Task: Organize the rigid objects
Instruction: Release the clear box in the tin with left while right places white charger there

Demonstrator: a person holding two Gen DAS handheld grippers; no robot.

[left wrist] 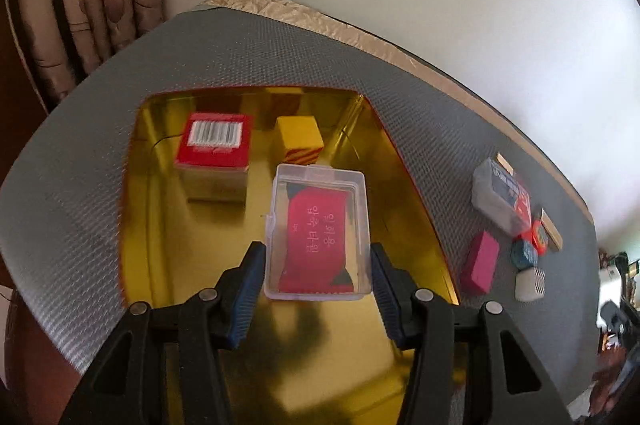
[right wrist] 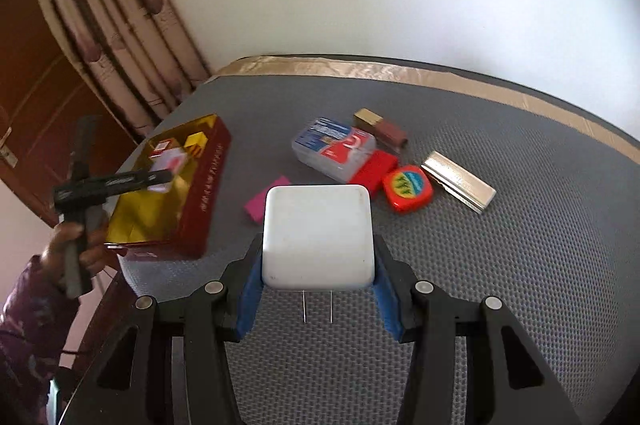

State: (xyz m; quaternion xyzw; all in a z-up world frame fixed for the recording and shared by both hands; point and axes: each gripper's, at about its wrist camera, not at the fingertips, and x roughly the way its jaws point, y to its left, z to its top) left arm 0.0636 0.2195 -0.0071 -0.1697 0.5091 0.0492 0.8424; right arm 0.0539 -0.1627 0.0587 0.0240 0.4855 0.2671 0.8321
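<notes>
Blue-padded fingers of the left claw (left wrist: 318,267) pinch a clear plastic case (left wrist: 319,233) by its long side walls, holding it above the gold-lined box (left wrist: 140,225), where a red barcode carton (left wrist: 216,149) and a yellow block (left wrist: 299,141) already sit. The case looks light, stiff and slick, its thin walls likely to flex or slip under a hard squeeze, so the flat sides near its middle seem the safest hold. The right claw (right wrist: 318,265) is closed on a white charger (right wrist: 318,235), prongs toward the camera, raised over the grey bench (right wrist: 500,265); smooth, rounded and denser, it may twist unless gripped across its flat faces. Beyond lie a pink block (right wrist: 264,199), a clear packet (right wrist: 334,147), a red round-cornered tin (right wrist: 408,188) and a silver bar (right wrist: 460,181), still loose on the bench.
</notes>
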